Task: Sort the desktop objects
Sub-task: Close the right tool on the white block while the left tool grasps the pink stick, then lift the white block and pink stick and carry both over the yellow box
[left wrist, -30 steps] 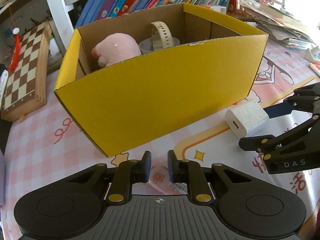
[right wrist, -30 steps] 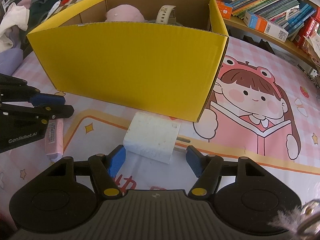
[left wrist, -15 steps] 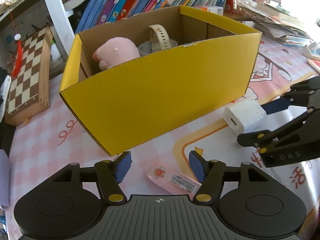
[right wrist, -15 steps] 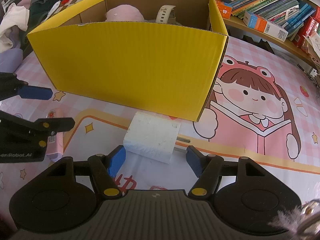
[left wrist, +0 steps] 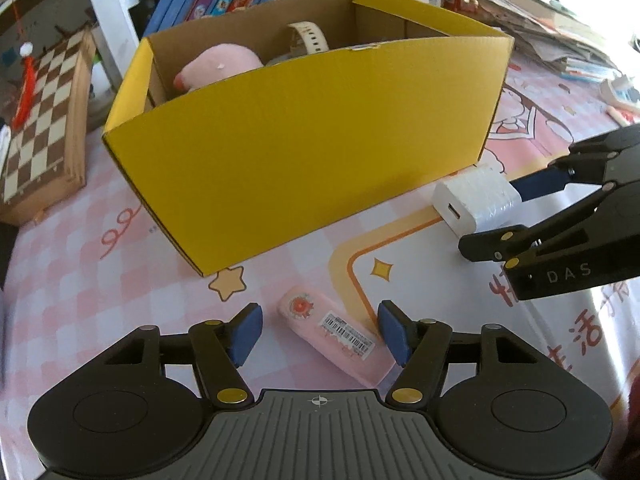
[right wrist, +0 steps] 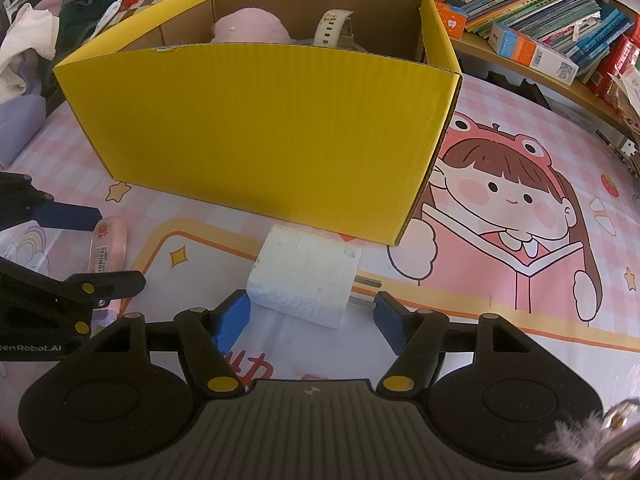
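Pink eraser (left wrist: 334, 334) between spread left tongs (left wrist: 320, 334); white charger (right wrist: 305, 280) between spread right tongs (right wrist: 312, 316).

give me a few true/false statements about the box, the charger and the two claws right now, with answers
1. The left claw is open around the pink eraser. True.
2. The white charger lies inside the yellow box. False: it lies on the mat outside the box.
3. A pink plush toy and a watch are in the box. True.
4. The right claw is shut on the charger. False: it is open.
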A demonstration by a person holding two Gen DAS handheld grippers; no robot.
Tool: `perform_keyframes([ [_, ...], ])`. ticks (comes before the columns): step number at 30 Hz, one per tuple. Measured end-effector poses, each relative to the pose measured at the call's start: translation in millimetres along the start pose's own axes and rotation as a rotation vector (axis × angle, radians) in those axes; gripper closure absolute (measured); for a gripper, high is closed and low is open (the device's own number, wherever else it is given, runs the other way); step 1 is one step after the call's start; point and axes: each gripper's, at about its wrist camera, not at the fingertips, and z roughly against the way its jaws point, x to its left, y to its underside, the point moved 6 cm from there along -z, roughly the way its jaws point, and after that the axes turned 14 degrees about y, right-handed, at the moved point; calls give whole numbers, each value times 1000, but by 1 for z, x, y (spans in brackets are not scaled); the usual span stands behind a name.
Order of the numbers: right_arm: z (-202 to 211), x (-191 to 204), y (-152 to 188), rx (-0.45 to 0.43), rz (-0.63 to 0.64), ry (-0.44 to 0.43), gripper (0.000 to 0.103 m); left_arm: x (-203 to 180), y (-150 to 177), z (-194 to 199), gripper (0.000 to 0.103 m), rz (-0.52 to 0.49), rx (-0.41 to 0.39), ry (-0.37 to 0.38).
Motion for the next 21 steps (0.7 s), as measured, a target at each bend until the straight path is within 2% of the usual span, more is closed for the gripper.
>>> perform_keyframes([
  [2, 0, 1, -1, 1, 0, 3, 36, 0, 0, 1, 43, 4, -5, 17],
  [4, -1, 2, -1, -1, -1, 4, 35, -2, 1, 1, 57, 3, -11, 40],
  [7, -1, 4, -2, -8, 1, 0, 38, -9, 0, 2, 73, -28, -9, 60],
  [9, 1, 5, -2, -9, 4, 2, 38, -13, 0, 2, 78, -47, -4, 68],
  [13, 8, 5, 0, -13, -6, -14, 39, -16, 0, 7, 78, -49, -14, 72],
  [21, 33, 4, 2, -38, -30, -23, 39, -22, -7, 32, 79, -80, -93, 66],
])
